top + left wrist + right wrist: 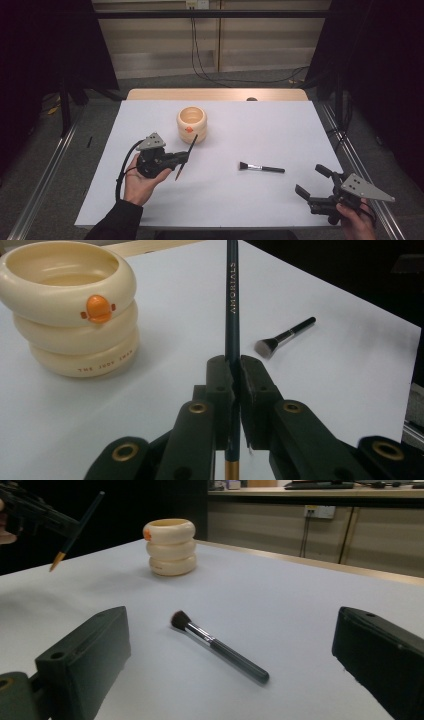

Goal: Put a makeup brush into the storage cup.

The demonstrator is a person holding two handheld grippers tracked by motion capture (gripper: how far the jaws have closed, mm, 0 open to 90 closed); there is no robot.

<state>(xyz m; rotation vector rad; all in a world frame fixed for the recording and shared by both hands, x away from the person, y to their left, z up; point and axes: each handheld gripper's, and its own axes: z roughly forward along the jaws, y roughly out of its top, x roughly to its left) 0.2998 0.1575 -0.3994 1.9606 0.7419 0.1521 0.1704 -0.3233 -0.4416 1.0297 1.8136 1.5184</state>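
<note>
Jaws of the left gripper (184, 158) are pressing tight on a slim dark teal pencil-like stick with gold lettering and a gold-orange lower tip (232, 315), gripping it a little above that tip. In the left gripper view the stick is running straight up between the two black jaws, its long axis crossing them, with the lettered end rising out of the top of the frame and the gold end poking out below. In the high view the same stick (186, 156) is leaning, its dark upper end pointing away from the person toward the cream-coloured ribbed cup of three stacked rings with an orange duck bill on its side (192, 124), its gold tip pointing back and down toward the white tabletop (260, 125). It is hanging clear of the tabletop, just beside the cup on the person's near side.

Over at the right, the right gripper (311, 181) is sitting near the tabletop's near right corner, its jaws standing wide apart with nothing between them. A short make-up brush with a black handle, silver ferrule and dark bristles (215, 644) is lying flat on the tabletop ahead of those jaws, bristles pointing toward the cup and handle toward the right edge.
</note>
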